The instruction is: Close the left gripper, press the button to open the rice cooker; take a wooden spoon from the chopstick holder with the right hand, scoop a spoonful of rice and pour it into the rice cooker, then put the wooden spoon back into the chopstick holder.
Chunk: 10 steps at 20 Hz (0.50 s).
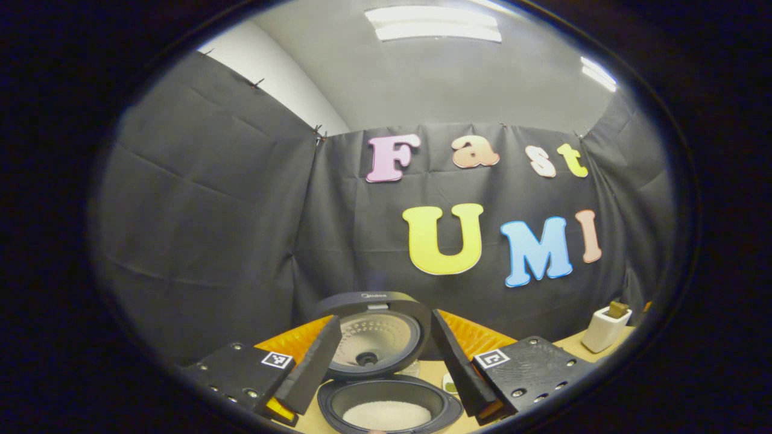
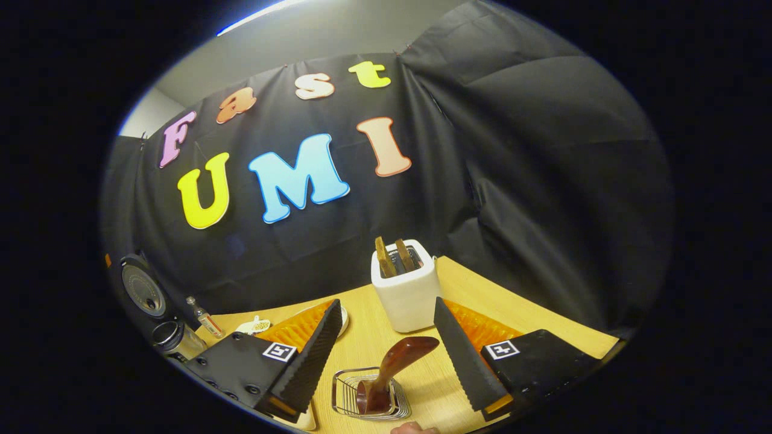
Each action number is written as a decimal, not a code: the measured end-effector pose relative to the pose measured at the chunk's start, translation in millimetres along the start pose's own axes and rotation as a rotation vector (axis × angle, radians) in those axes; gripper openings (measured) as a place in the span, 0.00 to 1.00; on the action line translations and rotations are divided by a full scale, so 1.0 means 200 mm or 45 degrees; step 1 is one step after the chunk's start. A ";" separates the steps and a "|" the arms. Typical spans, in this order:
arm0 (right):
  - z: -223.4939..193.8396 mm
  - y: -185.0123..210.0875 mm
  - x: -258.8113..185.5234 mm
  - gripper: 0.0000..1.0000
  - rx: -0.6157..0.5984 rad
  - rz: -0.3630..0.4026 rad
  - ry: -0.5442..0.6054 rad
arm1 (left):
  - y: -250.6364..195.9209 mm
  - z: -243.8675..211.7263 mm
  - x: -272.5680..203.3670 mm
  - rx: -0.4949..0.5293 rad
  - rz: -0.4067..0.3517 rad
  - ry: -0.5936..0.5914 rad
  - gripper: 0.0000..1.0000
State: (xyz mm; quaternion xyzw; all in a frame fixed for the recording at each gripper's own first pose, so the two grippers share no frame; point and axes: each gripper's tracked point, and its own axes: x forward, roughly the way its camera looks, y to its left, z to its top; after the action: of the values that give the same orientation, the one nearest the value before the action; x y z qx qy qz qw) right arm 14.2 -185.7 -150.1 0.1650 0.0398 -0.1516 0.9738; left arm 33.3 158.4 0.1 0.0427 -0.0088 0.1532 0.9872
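Observation:
The black rice cooker stands open just below my left gripper, its lid raised upright. White rice lies in its inner pot. The left gripper is open, its fingers apart with nothing between them. In the right gripper view the brown wooden spoon leans in the wire chopstick holder on the table. My right gripper is open above it, one finger on each side of the spoon, not touching it. The cooker's lid also shows at the far left.
A white toaster with two bread slices stands just behind the holder; it also appears as the white toaster at the right. A metal jar, a small bottle and a small dish sit on the wooden table.

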 end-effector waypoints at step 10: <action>0.10 0.38 -0.34 0.98 -0.221 0.218 -0.152 | 0.02 0.11 0.70 0.073 0.029 0.139 0.91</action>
State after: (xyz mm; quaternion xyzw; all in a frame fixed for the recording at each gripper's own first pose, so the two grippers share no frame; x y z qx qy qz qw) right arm -26.8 -105.0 -100.1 0.0737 -0.0195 -0.0733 0.9944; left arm 165.9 203.2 25.8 0.0623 0.0492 0.1668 0.9828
